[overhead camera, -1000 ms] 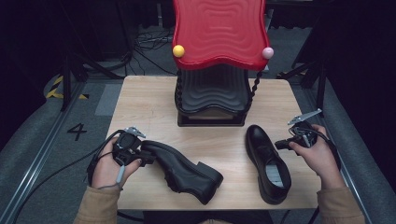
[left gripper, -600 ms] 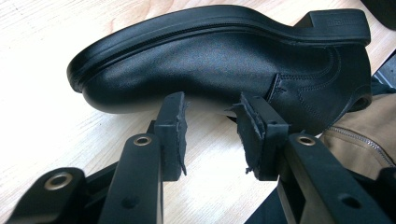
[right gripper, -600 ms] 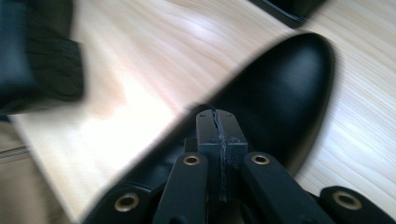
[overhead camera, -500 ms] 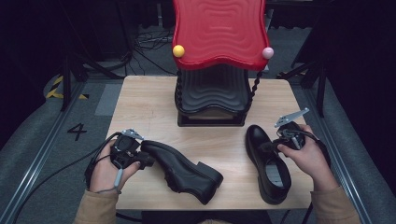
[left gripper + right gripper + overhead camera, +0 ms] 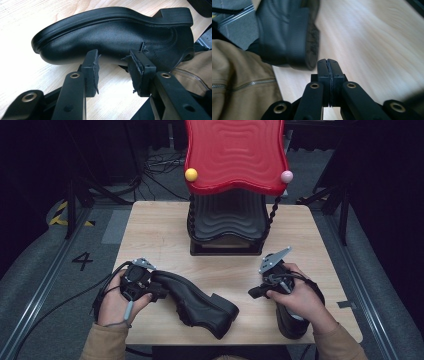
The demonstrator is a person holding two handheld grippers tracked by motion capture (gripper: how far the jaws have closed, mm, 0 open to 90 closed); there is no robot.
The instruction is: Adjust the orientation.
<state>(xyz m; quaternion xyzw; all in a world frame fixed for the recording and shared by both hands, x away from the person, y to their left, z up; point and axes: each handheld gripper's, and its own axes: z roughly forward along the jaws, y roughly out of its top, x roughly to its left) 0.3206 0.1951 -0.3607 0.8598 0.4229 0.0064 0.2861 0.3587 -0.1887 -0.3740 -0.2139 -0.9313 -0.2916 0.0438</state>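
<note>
A black leather shoe lies on its side at the table's front, sole turned away from me. My left gripper is at its toe end. Its jaws have just been opening, and the pads stand apart just short of the upper, with nothing pressed between them. A second black shoe sits at the front right, mostly under my right hand. Just left of that shoe, my right gripper is shut and empty, pointing left at the first shoe's heel.
A shoe rack with a red wavy top shelf and a black lower shelf stands at the back middle of the wooden table. A brown sleeve lies close to the heel. Cables trail off the table's left edge.
My right hand has swung left from the table's right edge, across the second shoe, toward the lying shoe's heel. My left hand has stayed at the toe.
</note>
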